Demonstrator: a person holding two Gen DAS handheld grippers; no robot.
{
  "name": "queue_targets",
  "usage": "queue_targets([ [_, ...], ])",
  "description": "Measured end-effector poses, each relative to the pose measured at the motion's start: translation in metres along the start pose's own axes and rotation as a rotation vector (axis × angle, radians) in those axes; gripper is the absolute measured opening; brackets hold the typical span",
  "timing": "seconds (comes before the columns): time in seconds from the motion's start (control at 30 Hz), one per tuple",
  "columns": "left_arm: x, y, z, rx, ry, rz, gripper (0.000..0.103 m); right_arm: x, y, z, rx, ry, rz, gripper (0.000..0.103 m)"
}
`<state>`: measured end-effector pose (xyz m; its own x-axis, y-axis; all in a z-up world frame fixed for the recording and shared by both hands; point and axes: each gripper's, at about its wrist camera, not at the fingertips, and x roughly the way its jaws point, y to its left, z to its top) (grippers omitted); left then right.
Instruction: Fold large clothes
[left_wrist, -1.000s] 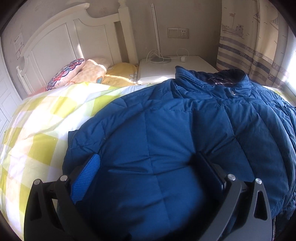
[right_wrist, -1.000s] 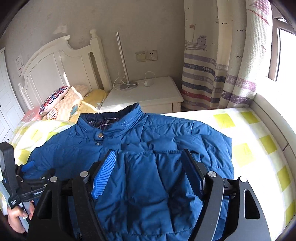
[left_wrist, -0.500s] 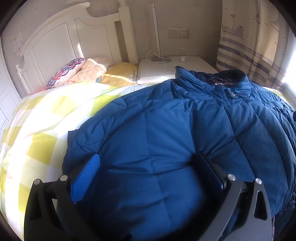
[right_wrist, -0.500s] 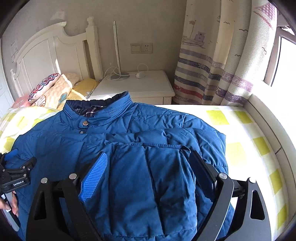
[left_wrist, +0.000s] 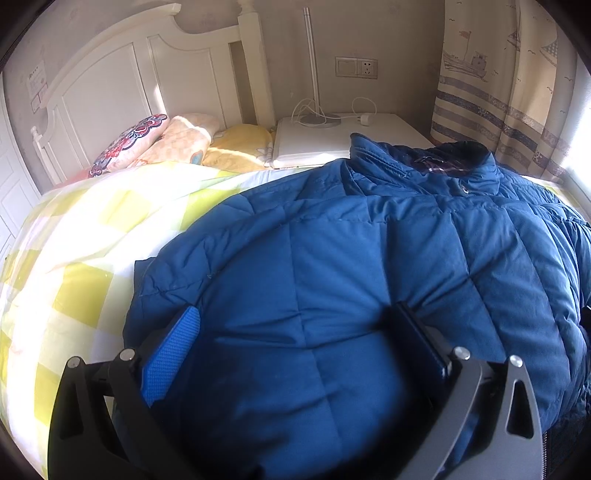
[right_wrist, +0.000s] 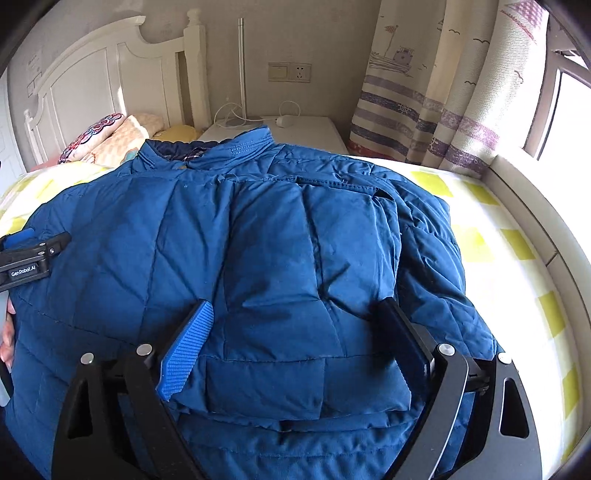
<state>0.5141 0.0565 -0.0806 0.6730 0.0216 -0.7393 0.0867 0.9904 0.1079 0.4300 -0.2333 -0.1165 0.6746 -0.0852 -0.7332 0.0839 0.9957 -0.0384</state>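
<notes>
A large blue quilted jacket (left_wrist: 369, 266) lies on the bed, collar (left_wrist: 436, 162) toward the headboard. My left gripper (left_wrist: 295, 328) is open, its jaws wide over the jacket's left side near the sleeve edge. In the right wrist view the jacket (right_wrist: 258, 240) has its right sleeve (right_wrist: 332, 295) folded across the front. My right gripper (right_wrist: 295, 321) is open, jaws straddling that folded sleeve near its cuff. The left gripper (right_wrist: 33, 251) shows at the left edge of the right wrist view, resting on the jacket.
The bed has a yellow-and-white checked cover (left_wrist: 92, 229). Pillows (left_wrist: 155, 142) lie by the white headboard (left_wrist: 110, 74). A white nightstand (left_wrist: 343, 136) with a lamp pole and cables stands behind. Striped curtains (right_wrist: 424, 110) and a window ledge (right_wrist: 532, 206) are at the right.
My right gripper has moved forward and lower over the jacket, so the folded sleeve now lies between its jaws. The left gripper has stayed where it was.
</notes>
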Motion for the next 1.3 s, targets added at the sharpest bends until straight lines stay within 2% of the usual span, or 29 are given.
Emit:
queue_targets([
  [0.33,0.001,0.0,-0.001,-0.002,-0.004,0.0,0.101,0.004,0.0,0.004,0.002,0.011,-0.002,0.087],
  [0.43,-0.016,-0.009,-0.003,0.016,0.024,0.052,0.101,-0.012,-0.004,0.005,0.01,0.045,0.017,0.087],
  [0.53,-0.066,-0.032,-0.018,0.086,-0.059,-0.062,0.101,-0.051,-0.002,-0.005,0.017,-0.014,0.082,0.087],
  [0.6,-0.09,-0.049,-0.032,0.133,-0.101,-0.087,0.101,-0.06,0.011,-0.016,-0.059,0.0,0.078,0.087],
  [0.63,-0.095,-0.057,-0.039,0.139,-0.095,-0.109,0.101,-0.059,0.02,-0.023,-0.101,0.021,0.07,0.087],
  [0.7,-0.089,-0.068,-0.053,0.134,-0.032,-0.159,0.101,-0.044,0.034,-0.04,-0.173,0.085,0.055,0.087],
  [0.73,-0.082,-0.075,-0.061,0.136,-0.001,-0.161,0.101,-0.035,0.035,-0.047,-0.175,0.094,0.049,0.087],
  [0.77,-0.074,-0.081,-0.07,0.151,0.011,-0.136,0.101,-0.034,0.03,-0.05,-0.136,0.067,0.073,0.087],
  [0.83,-0.064,-0.092,-0.081,0.199,0.018,-0.077,0.101,-0.031,0.024,-0.049,-0.106,0.079,0.105,0.088],
  [0.87,-0.066,-0.094,-0.082,0.204,0.01,-0.067,0.101,-0.029,0.024,-0.049,-0.105,0.079,0.106,0.088],
  [0.93,-0.062,-0.094,-0.082,0.205,0.022,-0.068,0.101,-0.027,0.024,-0.05,-0.1,0.087,0.098,0.095],
  [1.0,-0.064,-0.092,-0.083,0.221,0.024,-0.073,0.101,-0.028,0.021,-0.048,-0.108,0.102,0.115,0.095],
  [1.07,-0.069,-0.081,-0.087,0.242,0.02,-0.034,0.101,-0.037,0.009,-0.048,-0.107,0.097,0.111,0.095],
  [1.13,-0.078,-0.054,-0.095,0.191,0.008,-0.004,0.101,-0.043,-0.017,-0.05,-0.051,0.07,0.053,0.095],
  [1.2,-0.082,-0.014,-0.1,0.07,0.02,-0.005,0.101,-0.039,-0.046,-0.054,0.024,0.081,0.004,0.096],
  [1.27,-0.086,0.029,-0.102,-0.088,-0.004,0.041,0.101,-0.034,-0.069,-0.057,0.118,0.098,0.086,0.096],
  [1.3,-0.081,0.044,-0.105,-0.128,0.02,0.092,0.101,-0.033,-0.071,-0.056,0.123,0.099,0.095,0.096],
])
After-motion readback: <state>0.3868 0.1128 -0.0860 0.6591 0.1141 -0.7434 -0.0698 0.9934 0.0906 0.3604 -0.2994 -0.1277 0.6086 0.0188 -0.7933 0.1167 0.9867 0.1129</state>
